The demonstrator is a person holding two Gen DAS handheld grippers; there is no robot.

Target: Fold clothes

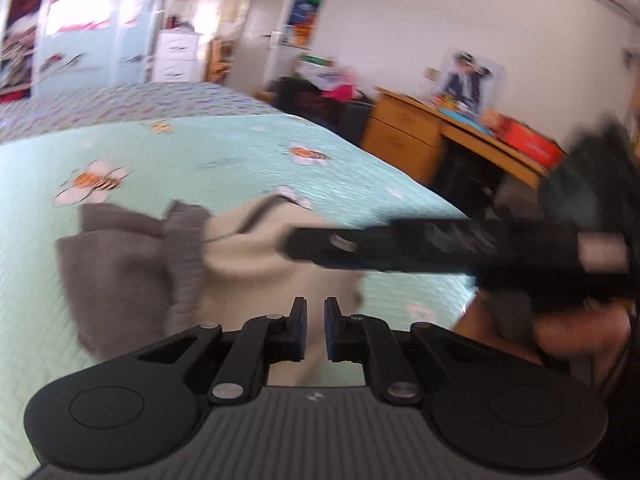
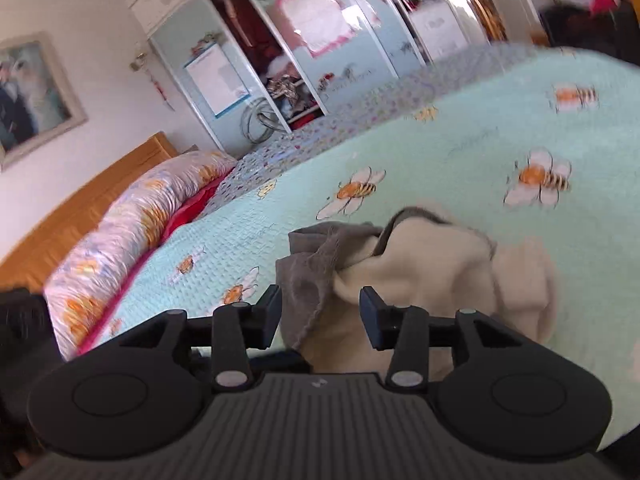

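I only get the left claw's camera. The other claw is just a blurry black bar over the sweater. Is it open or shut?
Observer: Open. In the right wrist view the right claw has its jaws wide apart, and the grey and cream garment shows between them, not squeezed.
Child: What else can you see that I can't?
Observer: A flowery pillow lies along a wooden headboard.
Child: Anything on the wall there?
Observer: Yes, a framed picture hangs above the headboard.
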